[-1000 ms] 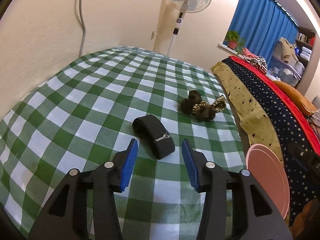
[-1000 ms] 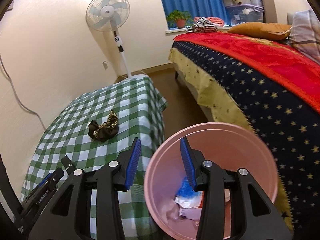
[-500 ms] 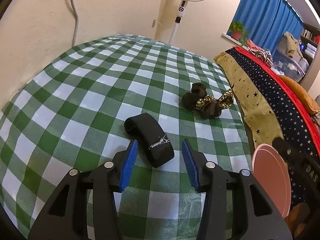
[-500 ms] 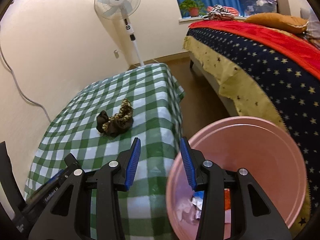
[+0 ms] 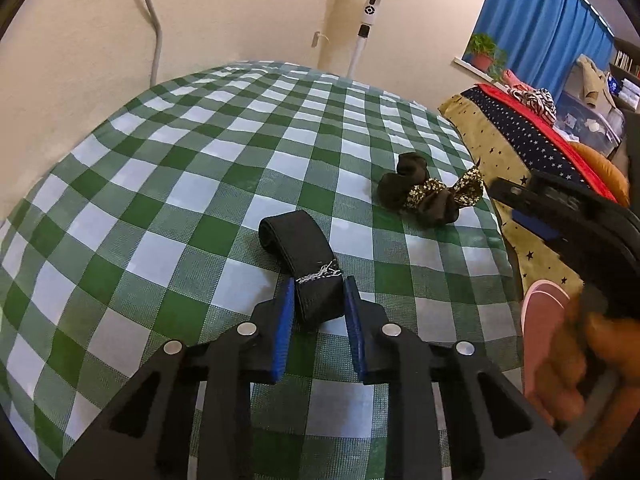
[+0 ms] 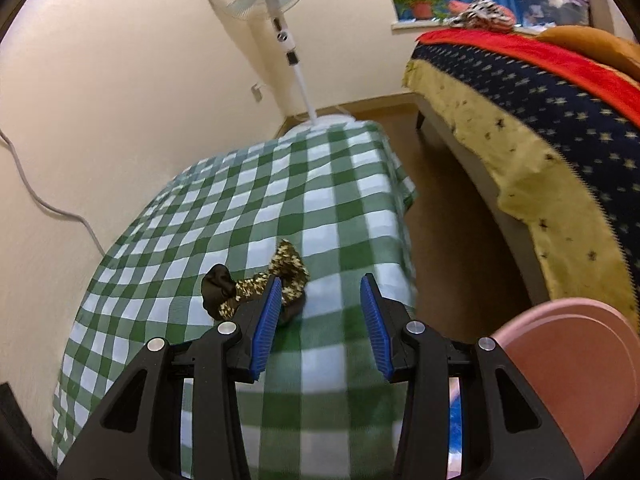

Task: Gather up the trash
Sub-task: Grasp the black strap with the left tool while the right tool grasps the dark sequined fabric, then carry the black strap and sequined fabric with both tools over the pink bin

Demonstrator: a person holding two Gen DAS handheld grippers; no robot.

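Left wrist: black strap (image 5: 301,256) end between jaws; touching.

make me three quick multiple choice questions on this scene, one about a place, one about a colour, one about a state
1. Where does the black strap lie?
A. in the pink bin
B. on the checked cloth, its near end between the left claw's fingers
C. on the bed

2. What colour are the claw pads?
A. blue
B. red
C. yellow

3. How is the right claw now?
A. shut on the scrunchie
B. open, holding nothing
C. shut on the bin's rim

Answers:
1 B: the strap's end sits between the left claw pads on the cloth.
2 A: both claws show blue pads.
3 B: its fingers stand wide apart over the cloth, the scrunchie beside its left finger, the bin off to the right.
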